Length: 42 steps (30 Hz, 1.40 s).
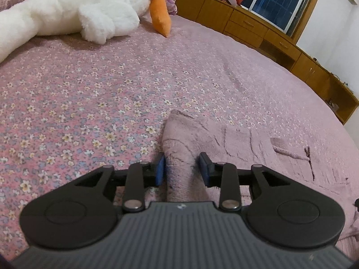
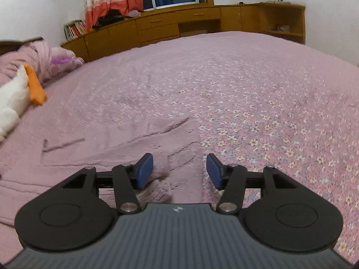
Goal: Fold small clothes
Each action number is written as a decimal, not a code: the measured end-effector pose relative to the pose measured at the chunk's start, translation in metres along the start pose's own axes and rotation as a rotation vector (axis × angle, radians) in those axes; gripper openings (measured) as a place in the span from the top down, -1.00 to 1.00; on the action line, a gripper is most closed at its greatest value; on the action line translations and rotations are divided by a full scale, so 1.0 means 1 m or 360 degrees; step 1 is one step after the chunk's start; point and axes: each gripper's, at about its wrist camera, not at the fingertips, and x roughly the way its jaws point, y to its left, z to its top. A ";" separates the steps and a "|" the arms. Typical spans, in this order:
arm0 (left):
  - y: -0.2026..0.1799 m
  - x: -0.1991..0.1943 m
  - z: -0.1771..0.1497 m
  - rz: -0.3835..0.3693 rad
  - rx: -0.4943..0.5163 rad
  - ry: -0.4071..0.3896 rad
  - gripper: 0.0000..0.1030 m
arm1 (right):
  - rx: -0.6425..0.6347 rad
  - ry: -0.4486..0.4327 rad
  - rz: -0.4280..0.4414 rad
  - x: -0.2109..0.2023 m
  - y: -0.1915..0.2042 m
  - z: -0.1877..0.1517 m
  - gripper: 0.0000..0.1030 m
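1. Partly hidden, the pink garment [image 1: 224, 141] lies flat on the flowered bed [image 1: 89, 89]; its near part runs under both gripper bodies and is cut off at the bottom of each view, so its full outline cannot be made out.
2. Its colour is close to the bedspread's, and only its darker seams and fuzzy nap set it apart; what kind of clothing it is cannot be told.
3. The left gripper [image 1: 182, 168] has its jaws spread a little, with a raised ridge of the garment between them. The left blue pad [image 1: 160, 168] sits at the cloth's edge, the right pad stands clear of it; whether the left one still touches cannot be told.
4. The right gripper [image 2: 179, 171] has its jaws spread wider, over the garment's [image 2: 125, 141] right edge, neither pad pressing the cloth.
5. Only the left view shows most of the white plush toy [image 1: 78, 9] with its orange part near the bed's far left; the right view cuts it off at the frame edge.
6. Only the right view shows the curtain [image 2: 110, 0], books [image 2: 75, 28] and the whole wooden cabinet [image 2: 179, 24] beyond the bed's far edge.
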 end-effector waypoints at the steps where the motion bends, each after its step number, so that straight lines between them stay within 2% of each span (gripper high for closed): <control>1: -0.001 -0.001 0.000 0.0003 0.0007 0.0000 0.28 | 0.0040 0.0009 0.0062 -0.005 -0.003 0.000 -0.18; 3: -0.002 -0.003 -0.001 0.0009 0.0017 0.0000 0.27 | 0.0094 0.0009 0.0169 -0.016 -0.005 -0.001 -0.18; 5: -0.003 -0.003 -0.002 0.0013 0.0035 -0.0001 0.27 | 0.0020 0.0000 0.0233 -0.028 0.000 -0.004 -0.17; 7: -0.004 -0.003 -0.003 0.0020 0.0050 -0.0002 0.26 | -0.0050 0.0051 0.0203 -0.030 0.006 -0.009 -0.12; 9: -0.005 -0.003 -0.003 0.0025 0.0057 -0.0002 0.26 | 0.0005 0.0115 0.0163 -0.025 0.004 -0.013 -0.04; 11: -0.005 -0.003 -0.004 0.0026 0.0062 -0.0002 0.26 | 0.0025 0.0121 0.0134 -0.020 0.002 -0.014 0.06; 12: -0.006 -0.002 -0.004 0.0025 0.0066 -0.0002 0.26 | 0.0022 0.0115 0.0136 -0.018 0.002 -0.014 0.40; 13: -0.006 -0.002 -0.004 0.0025 0.0072 -0.0002 0.25 | 0.0014 0.0122 0.0165 -0.018 0.003 -0.014 0.83; 16: -0.005 -0.002 -0.003 0.0023 0.0071 0.0000 0.25 | -0.0042 -0.0035 0.0157 -0.040 0.008 -0.014 0.82; 18: -0.004 -0.002 -0.003 0.0019 0.0065 0.0001 0.25 | -0.0083 -0.0084 0.0124 -0.047 0.009 -0.011 0.82; 19: -0.004 -0.002 -0.003 0.0018 0.0064 0.0003 0.24 | -0.0089 -0.0060 0.0111 -0.049 0.009 -0.013 0.82; 21: -0.004 -0.002 -0.002 0.0018 0.0068 0.0007 0.24 | -0.0050 0.0094 0.0099 -0.041 0.004 -0.020 0.80; 23: -0.005 -0.002 -0.002 0.0019 0.0077 0.0014 0.23 | 0.0015 0.0204 0.0077 -0.031 -0.003 -0.027 0.77; 24: -0.005 -0.003 -0.001 0.0020 0.0083 0.0019 0.23 | 0.0037 0.0185 0.0088 -0.031 -0.006 -0.027 0.72; 25: -0.005 -0.004 -0.001 0.0023 0.0086 0.0022 0.23 | 0.0048 0.0178 0.0088 -0.032 -0.007 -0.025 0.52; 26: -0.005 -0.006 -0.001 0.0028 0.0086 0.0027 0.22 | 0.0062 0.0157 0.0084 -0.034 -0.007 -0.024 0.42; 28: -0.004 -0.013 0.000 0.0040 0.0080 0.0035 0.22 | 0.0096 0.0109 0.0049 -0.040 -0.011 -0.023 -0.06; 30: -0.002 -0.024 -0.001 0.0052 0.0073 0.0022 0.22 | 0.0100 0.0070 0.0032 -0.047 -0.011 -0.022 -0.26; 35: -0.005 -0.059 -0.008 0.0090 0.0069 0.0016 0.22 | 0.0192 0.0022 0.0162 -0.078 -0.011 -0.022 -0.40; 39: -0.016 -0.087 -0.018 0.0096 0.0187 0.0025 0.22 | 0.0187 0.0021 0.0252 -0.105 -0.001 -0.032 -0.46; 42: -0.026 -0.109 -0.026 0.0109 0.0271 0.0039 0.22 | 0.0145 -0.0001 0.0283 -0.124 0.008 -0.037 -0.70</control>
